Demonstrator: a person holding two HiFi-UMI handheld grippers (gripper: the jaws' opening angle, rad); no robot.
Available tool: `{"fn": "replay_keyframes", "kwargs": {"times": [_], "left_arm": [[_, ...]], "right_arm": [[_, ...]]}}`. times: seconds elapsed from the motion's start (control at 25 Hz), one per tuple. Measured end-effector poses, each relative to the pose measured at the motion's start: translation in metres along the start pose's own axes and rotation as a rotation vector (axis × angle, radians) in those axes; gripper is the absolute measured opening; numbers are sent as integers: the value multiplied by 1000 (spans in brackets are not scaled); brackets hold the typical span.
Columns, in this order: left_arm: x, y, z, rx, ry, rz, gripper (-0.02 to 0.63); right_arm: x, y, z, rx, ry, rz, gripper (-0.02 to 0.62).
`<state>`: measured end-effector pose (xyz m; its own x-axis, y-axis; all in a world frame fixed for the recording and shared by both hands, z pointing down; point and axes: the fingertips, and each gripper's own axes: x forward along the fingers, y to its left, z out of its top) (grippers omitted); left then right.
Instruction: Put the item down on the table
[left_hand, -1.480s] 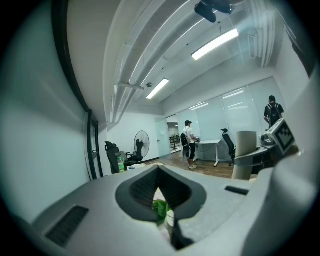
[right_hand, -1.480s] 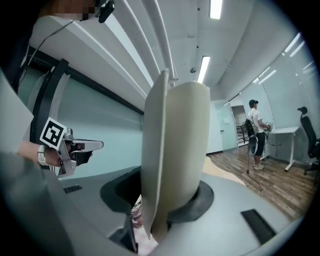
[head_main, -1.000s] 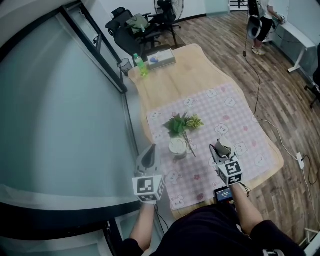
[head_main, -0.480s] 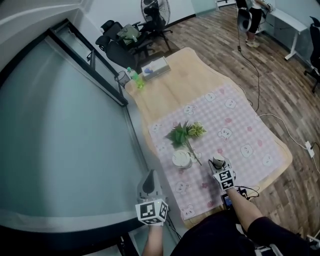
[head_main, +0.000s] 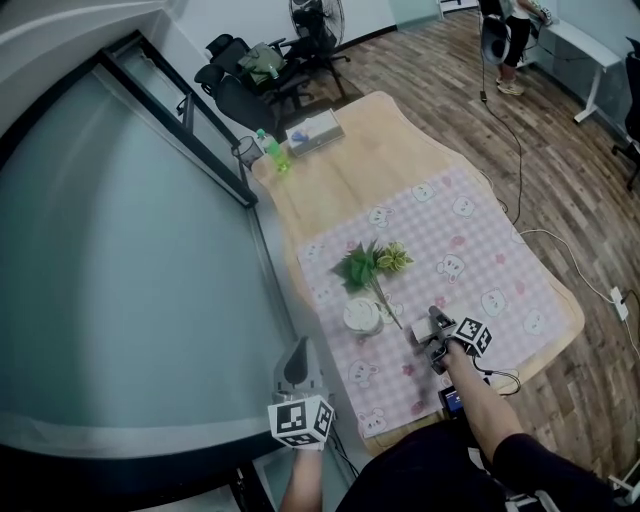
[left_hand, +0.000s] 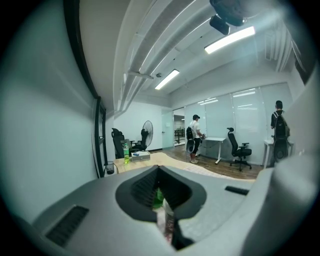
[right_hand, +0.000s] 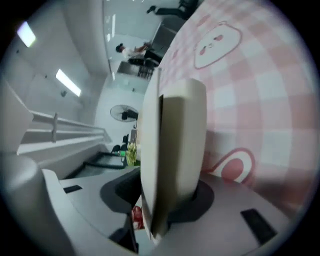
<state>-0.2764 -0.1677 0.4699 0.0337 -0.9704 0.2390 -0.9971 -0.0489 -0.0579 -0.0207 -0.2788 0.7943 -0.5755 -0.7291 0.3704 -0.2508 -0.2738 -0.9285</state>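
Observation:
My right gripper is rolled onto its side low over the pink checked cloth, near the table's front edge. It is shut on a flat cream-white item, held edge-on between the jaws. The item lies close against the cloth; whether they touch I cannot tell. My left gripper hangs off the table's left side, beside the glass wall. It points along the table, jaws together, nothing in them.
A green plant sprig and a white round pot lie on the cloth left of my right gripper. A green bottle and a tissue box stand at the wooden table's far end. Office chairs and a person are beyond.
My right gripper has rolled onto its side and sunk toward the cloth with the cream item. The left gripper has drawn back toward me, off the table's left side.

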Motion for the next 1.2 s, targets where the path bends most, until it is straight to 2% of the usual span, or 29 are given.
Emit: {"fn": "replay_keyframes", "kwargs": {"times": [0.08, 0.4, 0.64, 0.76, 0.96, 1.08, 1.16, 1.2], "left_arm": [[0, -1, 1, 2, -2, -2, -1], [-3, -1, 2, 12, 5, 8, 0], [-5, -7, 2, 58, 21, 0, 0], [-5, -9, 3, 60, 19, -6, 0], [-6, -10, 7, 55, 9, -5, 0], [-7, -8, 8, 44, 5, -3, 0], [-8, -7, 7, 39, 4, -3, 0], [-8, -8, 7, 38, 3, -3, 0]], "right_arm": [[0, -2, 9, 73, -44, 13, 160], [2, -3, 9, 95, -14, -2, 161], [2, -1, 13, 165, -1, -4, 174], [2, 3, 13, 202, 10, -26, 268], [-10, 0, 12, 243, -8, -107, 334], [-13, 4, 10, 254, -16, -132, 413], [-11, 11, 7, 285, -21, -92, 458], [-9, 17, 5, 308, -14, -41, 469]]}}
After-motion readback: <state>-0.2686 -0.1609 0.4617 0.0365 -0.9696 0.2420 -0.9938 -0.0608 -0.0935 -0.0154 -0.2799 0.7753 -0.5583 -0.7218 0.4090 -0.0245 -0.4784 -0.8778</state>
